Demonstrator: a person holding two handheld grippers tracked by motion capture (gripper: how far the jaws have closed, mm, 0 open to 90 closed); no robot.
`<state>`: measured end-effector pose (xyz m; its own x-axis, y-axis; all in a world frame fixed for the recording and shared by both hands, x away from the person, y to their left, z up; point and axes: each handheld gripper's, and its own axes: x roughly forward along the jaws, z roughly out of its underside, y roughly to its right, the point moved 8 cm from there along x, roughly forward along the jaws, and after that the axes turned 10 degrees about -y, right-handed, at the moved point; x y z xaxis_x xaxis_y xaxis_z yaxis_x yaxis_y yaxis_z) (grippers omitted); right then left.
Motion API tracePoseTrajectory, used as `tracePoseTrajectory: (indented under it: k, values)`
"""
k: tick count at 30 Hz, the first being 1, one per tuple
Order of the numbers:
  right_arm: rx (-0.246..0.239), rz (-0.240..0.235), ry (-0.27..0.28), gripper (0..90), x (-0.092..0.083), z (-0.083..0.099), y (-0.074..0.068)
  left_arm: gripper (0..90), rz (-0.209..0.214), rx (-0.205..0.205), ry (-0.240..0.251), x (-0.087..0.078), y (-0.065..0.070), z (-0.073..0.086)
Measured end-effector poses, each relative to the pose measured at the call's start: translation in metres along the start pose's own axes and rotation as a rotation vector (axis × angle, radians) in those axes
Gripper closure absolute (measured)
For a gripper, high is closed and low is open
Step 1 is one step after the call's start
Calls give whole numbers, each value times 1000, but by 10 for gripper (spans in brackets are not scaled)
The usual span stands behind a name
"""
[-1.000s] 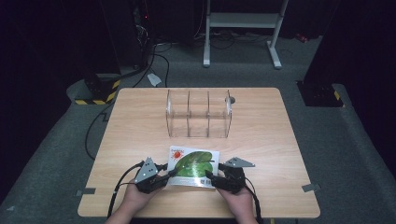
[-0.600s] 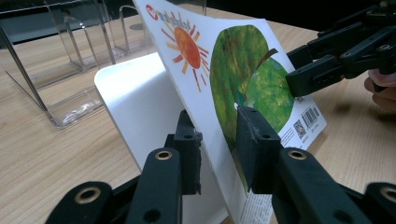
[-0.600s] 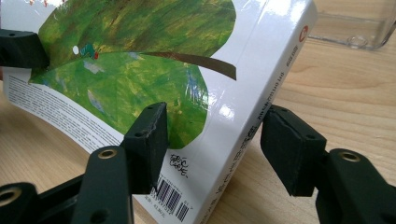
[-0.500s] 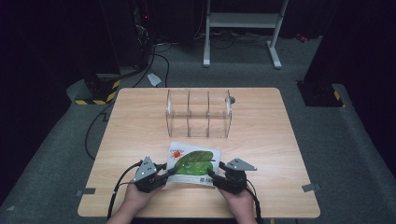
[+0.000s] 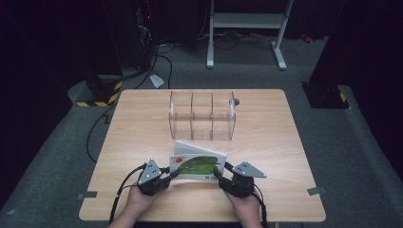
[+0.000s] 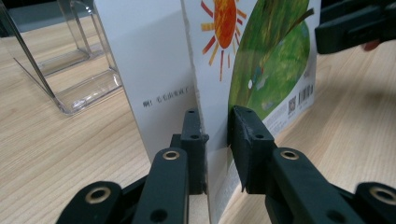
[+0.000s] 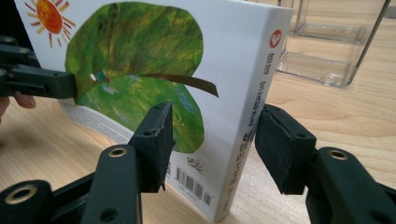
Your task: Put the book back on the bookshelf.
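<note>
**Board book held upright at both ends, near edge of wooden table**

We list one board book point(image 5: 197, 165): glossy card cover with a painted green leaf and an orange sun, thick white pages, a barcode at a lower corner. It stands on its long edge in front of the clear acrylic organiser point(image 5: 203, 115), near it but apart. Its long axis runs side to side, parallel to the organiser's front; the spine point(image 7: 254, 107) faces our right gripper, the cover faces us. The organiser is a transparent, hard-walled rectangular box split into three compartments. The table point(image 5: 142, 118) is pale wood-grain laminate, flat and matte.

Our left gripper point(image 6: 215, 133), black moulded plastic, has closed narrow onto the front cover's free edge. Our right gripper point(image 7: 212, 140) straddles the spine end, jaws half wide, just now closing; its pads stand a little off both faces.
</note>
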<state>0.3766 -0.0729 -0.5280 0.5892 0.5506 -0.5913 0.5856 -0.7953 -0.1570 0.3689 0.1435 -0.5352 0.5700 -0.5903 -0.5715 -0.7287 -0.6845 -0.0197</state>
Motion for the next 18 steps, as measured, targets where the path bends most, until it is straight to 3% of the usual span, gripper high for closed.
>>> tracePoseTrajectory:
  k: [11,18]
  values:
    - [-30,9,17,475,-4,0,-3,737,-11,1,-46,9,-3,7]
    - [-73,10,33,480,-10,3,-10,713,-10,12,-74,12,-4,12]
